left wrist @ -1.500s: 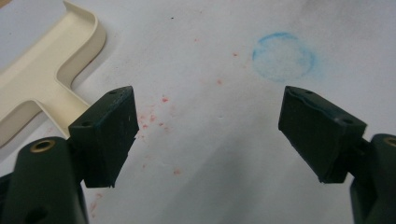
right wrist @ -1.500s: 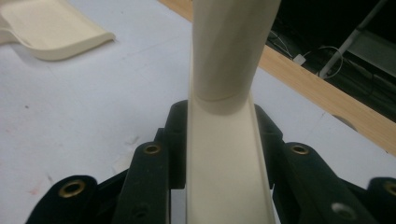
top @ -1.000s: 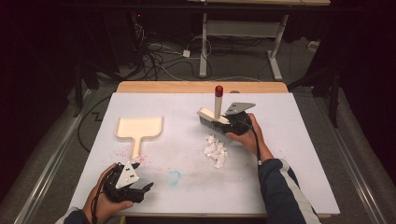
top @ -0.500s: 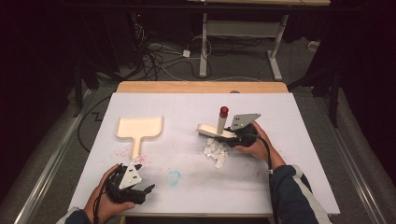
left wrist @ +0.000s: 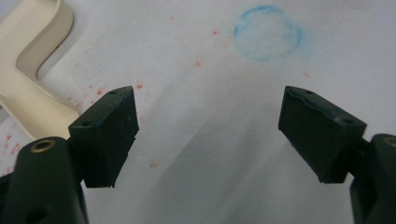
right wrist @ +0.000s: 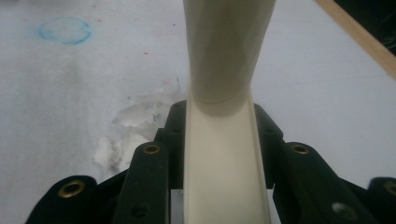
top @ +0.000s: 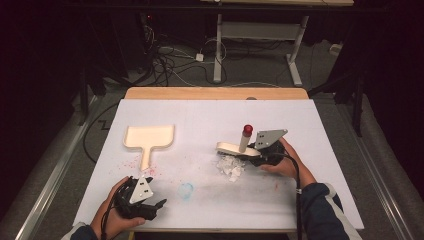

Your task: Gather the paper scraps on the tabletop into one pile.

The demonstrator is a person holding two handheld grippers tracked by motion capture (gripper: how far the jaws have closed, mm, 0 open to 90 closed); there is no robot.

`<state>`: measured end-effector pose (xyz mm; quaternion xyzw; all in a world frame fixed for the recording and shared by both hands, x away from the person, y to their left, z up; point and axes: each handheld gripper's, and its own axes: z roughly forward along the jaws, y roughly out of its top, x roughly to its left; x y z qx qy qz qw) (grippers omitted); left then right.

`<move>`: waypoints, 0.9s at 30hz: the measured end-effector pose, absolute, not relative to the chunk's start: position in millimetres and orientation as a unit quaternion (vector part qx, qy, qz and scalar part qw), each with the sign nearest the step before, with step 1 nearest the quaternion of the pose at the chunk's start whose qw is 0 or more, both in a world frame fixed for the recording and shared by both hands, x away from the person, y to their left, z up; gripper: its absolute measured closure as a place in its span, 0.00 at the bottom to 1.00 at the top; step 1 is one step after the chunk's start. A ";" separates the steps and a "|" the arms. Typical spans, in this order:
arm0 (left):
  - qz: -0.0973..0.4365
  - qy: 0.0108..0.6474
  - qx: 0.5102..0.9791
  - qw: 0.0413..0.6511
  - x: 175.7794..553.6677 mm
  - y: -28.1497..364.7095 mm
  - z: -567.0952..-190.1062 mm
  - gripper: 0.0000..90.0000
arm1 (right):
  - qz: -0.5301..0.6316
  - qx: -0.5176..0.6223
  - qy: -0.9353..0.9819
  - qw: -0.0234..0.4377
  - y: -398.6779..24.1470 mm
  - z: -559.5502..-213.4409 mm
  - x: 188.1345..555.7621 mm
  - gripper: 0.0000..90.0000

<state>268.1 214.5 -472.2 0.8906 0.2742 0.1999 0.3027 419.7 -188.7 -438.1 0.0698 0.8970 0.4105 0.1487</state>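
Near the middle of the desk (top: 320, 125), toward its right edge, you are clamping your right gripper (top: 252, 152) on the cream brush (top: 231, 148), jaws pressed tight on both sides of its body, red-capped handle sticking upward. Since a second ago you have been dragging it from the far side toward the near edge, and its head is now resting against the far side of the white scraps (top: 230, 165). That suggests a sweep is starting, with the pile not yet shifted. Your left gripper (top: 159, 205) is sitting at the near left corner, jaws standing wide with nothing between them. The dustpan (top: 149, 137) is lying well apart from the scraps, toward the left edge, so they are facing a long push.
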 end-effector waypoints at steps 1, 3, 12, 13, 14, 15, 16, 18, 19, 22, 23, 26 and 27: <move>0.200 0.274 0.891 0.303 268.0 214.4 -472.1 0.22 | 0.411 0.074 0.895 0.158 -189.1 -436.8 419.3 0.75; 0.201 0.274 0.890 0.302 268.1 214.3 -472.1 0.22 | 0.411 0.083 0.890 0.178 -189.8 -434.5 419.4 0.75; 0.202 0.271 0.891 0.302 267.7 214.5 -471.7 0.22 | 0.446 0.107 0.863 0.213 -195.1 -421.6 417.9 0.75; 0.202 0.271 0.891 0.303 267.6 214.7 -471.5 0.22 | 0.445 0.108 0.862 0.218 -195.1 -419.8 416.4 0.75; 0.203 0.272 0.890 0.303 267.5 214.8 -471.3 0.22 | 0.445 0.107 0.862 0.219 -195.1 -418.0 415.4 0.75; 0.204 0.272 0.890 0.304 267.3 214.8 -471.1 0.22 | 0.443 0.107 0.862 0.223 -194.9 -416.2 414.0 0.75; 0.204 0.272 0.890 0.304 267.2 214.9 -470.8 0.22 | 0.442 0.109 0.860 0.232 -194.8 -414.2 412.4 0.75; 0.205 0.270 0.890 0.303 266.7 215.2 -470.1 0.22 | 0.447 0.108 0.857 0.232 -195.9 -409.9 409.8 0.75; 0.206 0.270 0.890 0.304 266.5 215.2 -469.8 0.22 | 0.451 0.111 0.854 0.234 -196.4 -407.6 407.7 0.75; 0.207 0.271 0.889 0.305 266.6 215.5 -469.6 0.22 | 0.454 0.115 0.851 0.239 -196.3 -399.3 400.9 0.75; 0.207 0.270 0.890 0.304 266.6 215.4 -469.4 0.22 | 0.456 0.115 0.849 0.242 -196.1 -396.4 398.2 0.75; 0.207 0.267 0.890 0.305 265.6 215.1 -469.0 0.22 | 0.472 0.113 0.844 0.227 -195.6 -389.1 390.6 0.75; 0.207 0.267 0.890 0.305 265.3 215.0 -469.2 0.22 | 0.473 0.114 0.843 0.227 -194.6 -386.7 387.7 0.75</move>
